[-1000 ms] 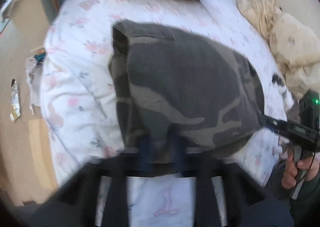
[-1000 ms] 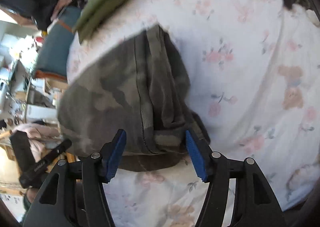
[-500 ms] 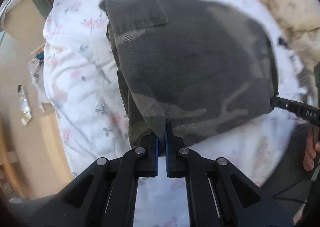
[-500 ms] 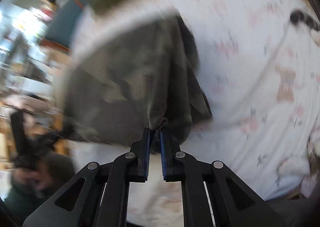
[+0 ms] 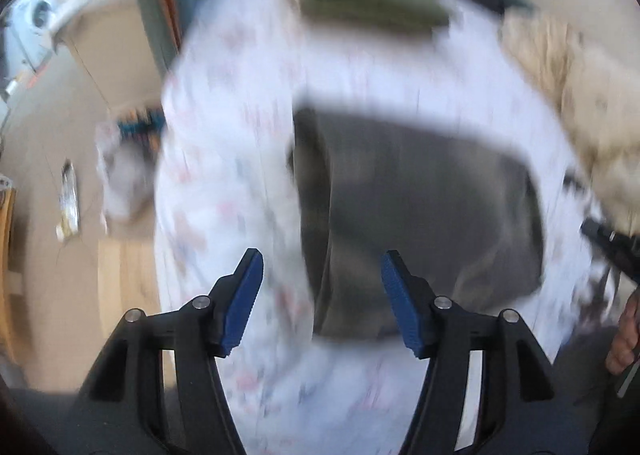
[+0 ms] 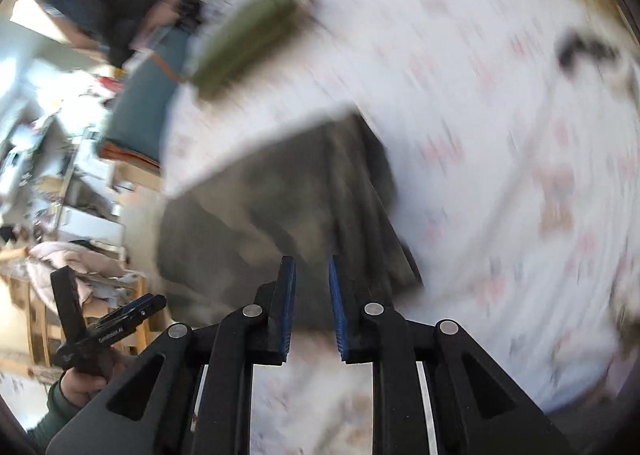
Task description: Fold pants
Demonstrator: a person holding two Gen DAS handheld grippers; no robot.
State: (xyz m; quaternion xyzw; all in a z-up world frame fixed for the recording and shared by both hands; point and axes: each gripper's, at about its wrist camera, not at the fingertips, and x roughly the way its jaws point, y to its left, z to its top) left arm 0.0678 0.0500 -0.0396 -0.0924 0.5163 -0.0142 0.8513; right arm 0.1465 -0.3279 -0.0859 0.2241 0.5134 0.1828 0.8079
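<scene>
The camouflage pants (image 5: 420, 207) lie folded into a compact block on the white floral bedsheet (image 5: 224, 159); both views are motion-blurred. My left gripper (image 5: 320, 279) is wide open and empty, held above the pants' near left edge. In the right wrist view the pants (image 6: 280, 207) lie just ahead of my right gripper (image 6: 312, 279), whose blue pads stand slightly apart with nothing between them. The other gripper shows at the edge of each view (image 6: 108, 323).
A folded olive-green garment (image 5: 372, 3) lies at the far end of the bed. A cream blanket (image 5: 568, 67) is heaped on the right. The floor (image 5: 72, 159) with litter lies left of the bed. Cluttered furniture (image 6: 60, 175) stands beyond the bed.
Both grippers were shut on the pants' near edge half a second ago. Both have let go and pulled back; the left has opened wide, the right only slightly. The pants rest on the bed.
</scene>
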